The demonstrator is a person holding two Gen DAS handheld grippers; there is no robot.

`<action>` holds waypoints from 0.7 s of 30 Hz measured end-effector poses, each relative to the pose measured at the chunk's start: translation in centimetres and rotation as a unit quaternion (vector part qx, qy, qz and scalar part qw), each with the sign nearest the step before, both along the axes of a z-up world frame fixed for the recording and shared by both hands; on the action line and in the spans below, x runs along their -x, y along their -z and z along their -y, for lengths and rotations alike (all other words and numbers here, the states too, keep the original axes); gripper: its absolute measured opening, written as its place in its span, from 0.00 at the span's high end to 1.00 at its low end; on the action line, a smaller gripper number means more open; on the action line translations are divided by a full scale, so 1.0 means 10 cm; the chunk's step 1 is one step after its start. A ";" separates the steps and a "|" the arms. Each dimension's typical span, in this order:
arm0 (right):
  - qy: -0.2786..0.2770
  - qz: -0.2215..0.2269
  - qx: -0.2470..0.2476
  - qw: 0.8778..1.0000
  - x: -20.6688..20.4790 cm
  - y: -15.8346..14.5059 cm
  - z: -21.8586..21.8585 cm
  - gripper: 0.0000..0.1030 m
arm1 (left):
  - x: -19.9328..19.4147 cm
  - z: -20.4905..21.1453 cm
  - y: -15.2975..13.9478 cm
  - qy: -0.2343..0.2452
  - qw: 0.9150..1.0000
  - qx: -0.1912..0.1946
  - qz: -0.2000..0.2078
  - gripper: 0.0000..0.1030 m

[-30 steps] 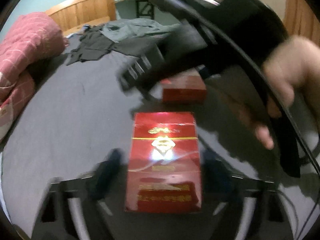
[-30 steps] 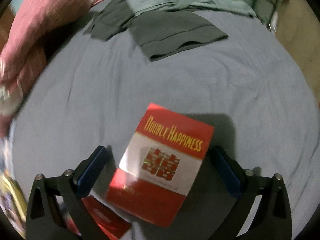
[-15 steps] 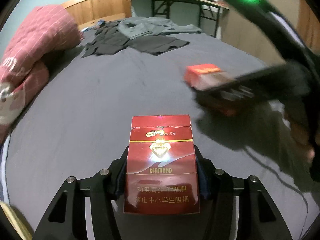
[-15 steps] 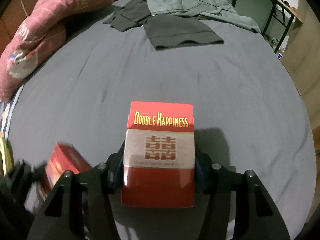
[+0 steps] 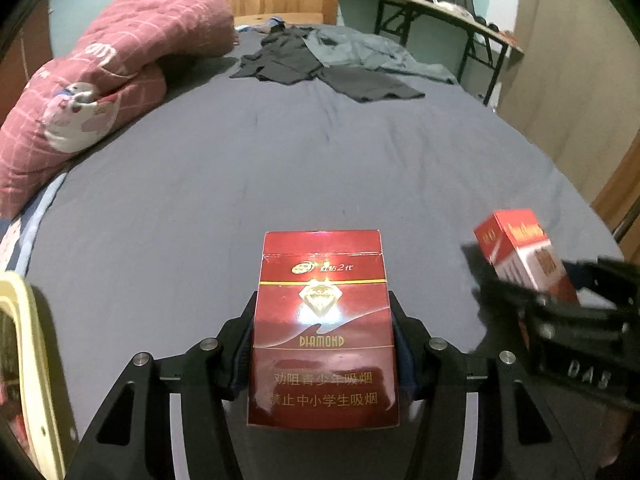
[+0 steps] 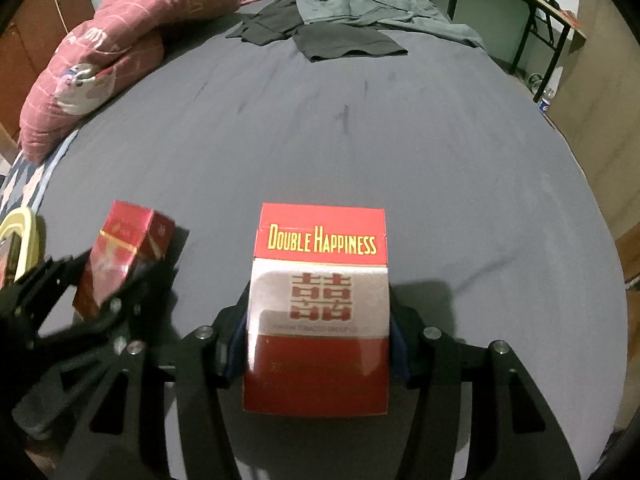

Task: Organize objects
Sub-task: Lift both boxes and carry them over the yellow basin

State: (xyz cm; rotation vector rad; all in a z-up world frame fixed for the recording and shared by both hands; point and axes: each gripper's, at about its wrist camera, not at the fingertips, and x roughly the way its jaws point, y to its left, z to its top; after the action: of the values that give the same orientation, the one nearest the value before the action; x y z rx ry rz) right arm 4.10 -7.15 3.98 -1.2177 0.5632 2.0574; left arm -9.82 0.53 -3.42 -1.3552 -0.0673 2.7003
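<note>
Left wrist: grey bedsheet [image 5: 320, 152], pink quilt [image 5: 104, 68].

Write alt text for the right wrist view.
The right gripper clamps a red-and-white Double Happiness pack above a dark grey bed. At left, the left gripper holds a red pack; clothes lie beyond.

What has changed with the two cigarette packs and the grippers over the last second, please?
A second ago both packs lay on the bed between open jaws. Since then the left gripper has shut on the Diamond pack, the right gripper on the Double Happiness pack, and both packs are lifted off the bed sheet. The pink quilt and dark clothes stayed put.
</note>
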 end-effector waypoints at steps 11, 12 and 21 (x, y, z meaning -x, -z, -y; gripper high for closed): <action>0.003 -0.020 -0.027 0.999 -0.16 -0.28 0.24 0.45 | -0.51 -0.03 -0.43 -0.005 1.000 0.004 -0.028 0.46; 0.002 -0.024 -0.028 0.999 -0.16 -0.31 0.26 0.45 | -0.53 0.00 -0.46 -0.006 1.000 0.004 -0.029 0.46; -0.001 -0.049 -0.041 0.998 -0.20 -0.67 0.39 0.45 | -0.80 0.07 -0.92 -0.021 0.998 0.013 -0.059 0.46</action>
State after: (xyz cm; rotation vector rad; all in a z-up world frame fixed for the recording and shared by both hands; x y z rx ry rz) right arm 6.09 -11.08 10.68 -1.0744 0.5172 2.1291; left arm -1.86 -0.18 5.75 -1.2118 -0.0498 2.8190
